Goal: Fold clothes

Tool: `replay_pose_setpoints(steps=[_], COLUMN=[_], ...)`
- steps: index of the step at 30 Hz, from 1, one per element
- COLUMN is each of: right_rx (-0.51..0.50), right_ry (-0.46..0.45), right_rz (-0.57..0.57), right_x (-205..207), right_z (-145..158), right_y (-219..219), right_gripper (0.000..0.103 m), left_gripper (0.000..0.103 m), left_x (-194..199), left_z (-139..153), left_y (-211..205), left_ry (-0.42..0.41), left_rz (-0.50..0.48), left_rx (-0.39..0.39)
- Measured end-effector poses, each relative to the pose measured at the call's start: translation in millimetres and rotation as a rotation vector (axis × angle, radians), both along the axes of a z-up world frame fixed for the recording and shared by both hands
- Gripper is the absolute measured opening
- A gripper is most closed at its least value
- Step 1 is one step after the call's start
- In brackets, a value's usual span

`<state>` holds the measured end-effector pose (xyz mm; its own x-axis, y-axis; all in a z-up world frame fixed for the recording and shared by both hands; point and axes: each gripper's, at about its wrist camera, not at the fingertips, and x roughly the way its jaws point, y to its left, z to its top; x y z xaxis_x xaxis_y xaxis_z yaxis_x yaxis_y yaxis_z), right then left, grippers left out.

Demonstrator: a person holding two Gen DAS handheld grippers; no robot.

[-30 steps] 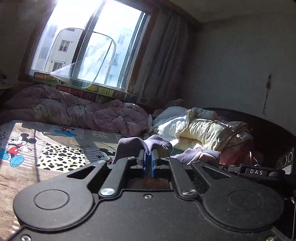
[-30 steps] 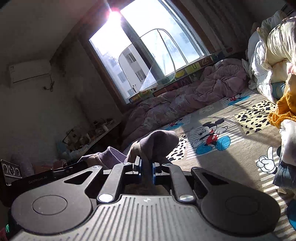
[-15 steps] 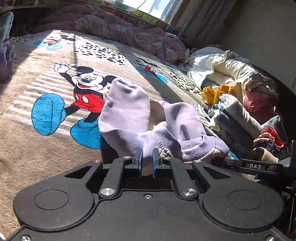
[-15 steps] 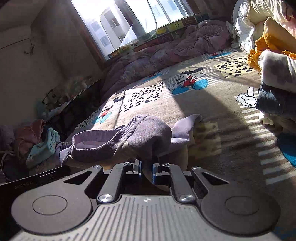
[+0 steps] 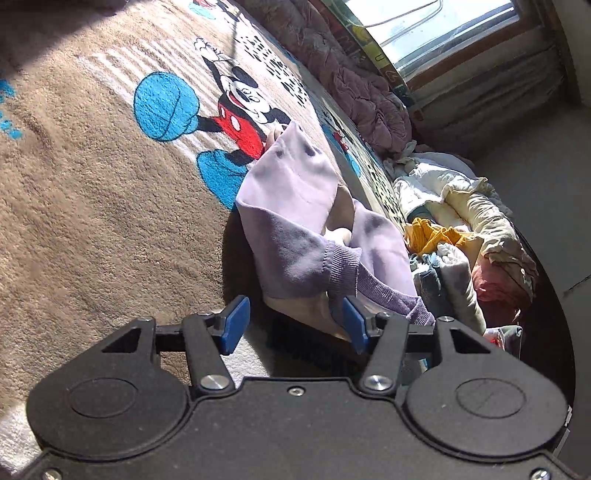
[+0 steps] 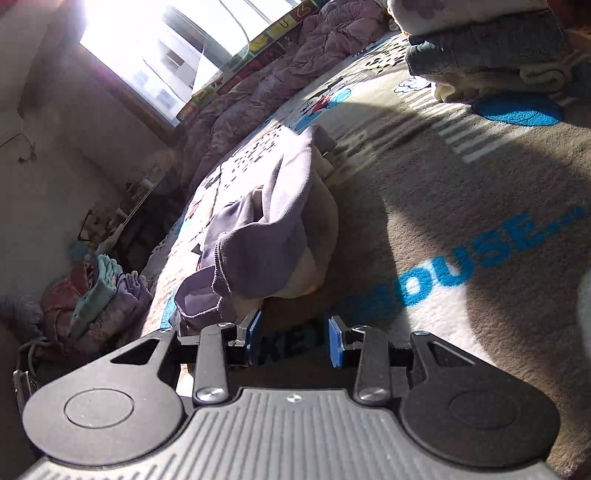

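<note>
A cartoon-mouse blanket covers the bed; a pink quilt lies bunched along its far edge beneath the window.

Both wrist cameras are sitting low and tilted over the cartoon blanket, looking close along open fingers at the lilac garment. The left view is facing it toward the window; the right is facing it from the opposite side.

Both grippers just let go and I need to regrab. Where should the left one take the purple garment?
Probably the ribbed cuff of the purple garment. It lies nearest the open left gripper, raised off the blanket as a thick folded edge. Come straight forward and low, closing across the ribbing.
</note>
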<state>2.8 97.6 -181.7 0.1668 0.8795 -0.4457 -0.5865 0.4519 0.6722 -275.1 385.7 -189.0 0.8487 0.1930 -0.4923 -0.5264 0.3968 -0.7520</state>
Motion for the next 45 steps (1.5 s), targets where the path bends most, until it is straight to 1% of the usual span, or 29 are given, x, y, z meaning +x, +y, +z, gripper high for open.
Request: replay_pose_setpoints(steps=[1,2,3,5,6,9,10,13,15,16,18,23,24,27,29,31,32,33,34,35,36,37,39,41,45], right_rx=[0.021,0.040,0.048,0.037,0.032,0.007,-0.002,-0.030,-0.049,-0.058,-0.072,-0.090,-0.097,-0.099,-0.093,-0.085,-0.080,-0.076,-0.072,-0.069,-0.070,-0.072,-0.059,-0.044,-0.032], right_ry=[-0.009,-0.018,-0.028,-0.040,-0.046,-0.054,-0.056,-0.062,-0.065,-0.067,-0.068,-0.064,-0.066,-0.062,-0.043,-0.016,-0.003,0.010,0.023,0.030,0.026,0.021,0.024,0.037,0.033], right_rz=[-0.010,-0.019,-0.025,-0.030,-0.032,-0.025,-0.022,-0.011,-0.003,0.000,0.006,0.033,0.040,0.047,0.038,0.024,0.018,0.011,0.004,0.002,0.010,0.016,0.026,0.021,0.028], right_x=[0.9,1.7,2.8,7.4,9.6,12.0,12.3,13.5,14.2,14.6,15.6,21.9,23.2,27.3,30.5,33.8,35.5,37.1,38.8,39.3,37.6,35.8,33.3,31.4,19.9], right_z=[5.2,10.3,14.6,19.4,21.9,22.7,22.4,21.5,20.9,20.6,19.9,19.9,20.0,21.1,19.3,16.3,14.9,13.4,11.9,10.7,10.1,9.9,9.0,8.0,8.1], right_y=[1.5,3.7,7.8,18.0,23.2,31.0,32.9,38.6,42.5,44.4,46.9,49.6,51.1,53.9,55.2,56.5,57.1,57.7,58.3,59.1,60.0,60.3,57.3,51.0,37.4], right_gripper=[0.051,0.061,0.067,0.068,0.068,0.067,0.067,0.061,0.052,0.050,0.048,0.048,0.048,0.048,0.048,0.048,0.048,0.048,0.048,0.045,0.037,0.034,0.021,0.015,0.013], left_gripper=[0.057,0.059,0.059,0.059,0.059,0.059,0.059,0.059,0.060,0.060,0.060,0.060,0.060,0.060,0.060,0.057,0.042,0.025,0.022,0.019,0.011,0.009,0.007,0.006,0.005], left_x=[2.4,4.8,7.6,13.3,15.4,29.8,37.3,57.7,68.4,73.6,77.7,95.6,96.7,106.9,117.2,124.2,124.2,124.2,121.6,119.0,113.6,108.2,96.5,83.9,63.9], left_z=[-0.2,-0.4,0.8,3.3,8.5,34.4,40.6,50.6,55.2,57.5,57.0,40.6,40.4,39.4,32.4,26.2,24.0,23.6,24.0,24.4,26.1,27.8,31.3,34.8,35.8], left_y=[3.9,7.7,10.5,15.9,14.7,5.2,2.3,-5.5,-11.3,-14.0,-9.7,7.4,10.5,23.3,25.4,26.7,24.8,20.9,17.4,13.9,8.8,3.7,-8.6,-22.8,-45.6], left_ry=[0.000,0.000,0.000,0.000,-0.003,0.046,0.063,0.133,0.180,0.202,0.227,0.378,0.370,0.314,0.342,0.359,0.361,0.370,0.373,0.375,0.371,0.367,0.359,0.352,0.366], left_rz=[0.019,0.037,0.047,0.067,0.063,0.006,-0.045,-0.258,-0.394,-0.462,-0.579,-0.728,-0.738,-0.815,-0.842,-0.859,-0.863,-0.864,-0.860,-0.855,-0.849,-0.843,-0.834,-0.828,-0.799], left_rx=[-0.013,-0.027,-0.043,-0.075,-0.049,0.135,0.199,0.421,0.567,0.639,0.712,0.873,0.875,0.807,0.788,0.774,0.773,0.788,0.803,0.819,0.836,0.854,0.897,0.948,1.021])
